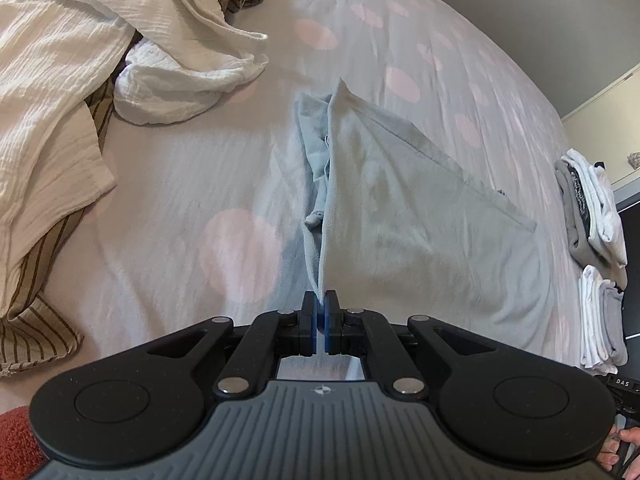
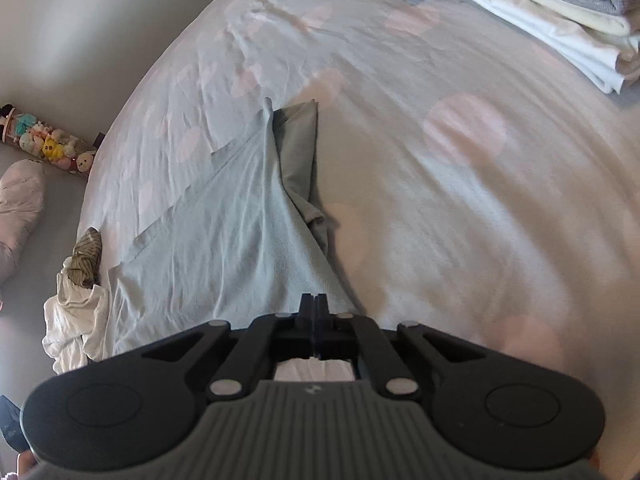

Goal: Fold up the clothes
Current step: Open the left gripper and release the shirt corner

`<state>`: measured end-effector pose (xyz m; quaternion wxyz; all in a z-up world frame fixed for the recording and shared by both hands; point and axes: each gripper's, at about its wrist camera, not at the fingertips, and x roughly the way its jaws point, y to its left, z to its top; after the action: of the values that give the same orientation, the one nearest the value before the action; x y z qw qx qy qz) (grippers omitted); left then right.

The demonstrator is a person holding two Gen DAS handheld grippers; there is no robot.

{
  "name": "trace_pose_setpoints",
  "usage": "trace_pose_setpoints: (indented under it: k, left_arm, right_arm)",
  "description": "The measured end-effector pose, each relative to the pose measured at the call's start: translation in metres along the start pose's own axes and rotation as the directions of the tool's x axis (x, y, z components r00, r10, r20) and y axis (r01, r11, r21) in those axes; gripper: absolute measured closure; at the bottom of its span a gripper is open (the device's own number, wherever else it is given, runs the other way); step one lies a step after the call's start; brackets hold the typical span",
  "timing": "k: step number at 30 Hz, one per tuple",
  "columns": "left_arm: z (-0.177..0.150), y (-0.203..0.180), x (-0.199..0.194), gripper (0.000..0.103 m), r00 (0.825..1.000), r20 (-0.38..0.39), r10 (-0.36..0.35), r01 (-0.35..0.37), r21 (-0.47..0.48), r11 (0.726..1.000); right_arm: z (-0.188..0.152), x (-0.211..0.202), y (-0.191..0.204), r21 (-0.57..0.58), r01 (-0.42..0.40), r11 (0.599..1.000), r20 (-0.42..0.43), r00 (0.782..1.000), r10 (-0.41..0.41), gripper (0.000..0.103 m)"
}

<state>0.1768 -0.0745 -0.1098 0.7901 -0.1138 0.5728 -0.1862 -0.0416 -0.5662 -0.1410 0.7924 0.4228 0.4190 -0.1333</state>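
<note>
A pale blue-grey garment lies on the bed, one edge pulled up off the sheet. My left gripper is shut on that raised edge, and the cloth runs away from the blue pads in a taut ridge. In the right wrist view the same garment spreads to the left, with a darker folded part beside it. My right gripper is shut on the near edge of this garment, which rises into its closed jaws.
The bed sheet is light with pink dots. A heap of white and striped clothes lies at the left. Folded stacks sit near the bed's edge. Soft toys and a pillow are on the floor.
</note>
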Motion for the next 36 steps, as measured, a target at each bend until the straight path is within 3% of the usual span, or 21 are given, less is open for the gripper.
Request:
trace_pose_setpoints:
  k: [6,12,14,17,22,26,28,32,36]
  left_arm:
    - [-0.006,-0.009,0.008,0.101,0.994,-0.032,0.101,-0.099,0.055,0.994]
    - [-0.009,-0.011,-0.009,0.096,0.99,0.004,0.141,-0.141,0.079,0.987]
    - [-0.008,-0.013,-0.014,0.088,0.989,0.031,0.143,-0.145,0.089,0.985]
    - [-0.002,-0.024,-0.019,0.083,0.986,0.079,0.147,-0.155,0.117,0.981]
    - [0.007,-0.05,-0.021,0.059,0.972,0.188,0.139,-0.17,0.161,0.972]
    - [0.019,-0.059,-0.005,0.056,0.979,0.183,0.089,-0.119,0.16,0.98]
    - [0.028,-0.06,0.006,0.056,0.985,0.161,0.064,-0.09,0.16,0.983]
    - [0.04,-0.066,0.026,0.055,0.982,0.163,0.093,-0.125,0.2,0.972]
    - [0.052,-0.065,0.046,0.055,0.984,0.165,0.062,-0.098,0.223,0.97]
  right_arm:
    - [-0.005,-0.001,0.003,-0.063,0.0,0.998,0.005,1.0,0.001,0.099]
    - [-0.008,0.003,0.011,-0.108,-0.005,0.994,-0.004,1.0,0.004,0.096]
    - [-0.008,0.003,0.016,-0.129,0.0,0.992,-0.002,1.0,0.0,0.091]
    - [-0.01,0.005,0.023,-0.171,0.008,0.985,0.001,1.0,-0.008,0.073]
    - [-0.011,0.011,0.036,-0.23,0.025,0.973,-0.002,1.0,-0.026,0.065]
    - [-0.007,0.015,0.047,-0.253,0.035,0.967,-0.003,0.999,-0.037,0.063]
    - [-0.005,0.019,0.056,-0.279,0.039,0.96,0.002,0.999,-0.04,0.056]
    - [0.001,0.033,0.074,-0.32,0.052,0.946,0.001,0.999,-0.054,0.052]
    - [0.012,0.051,0.086,-0.329,0.068,0.942,-0.003,0.997,-0.073,0.05]
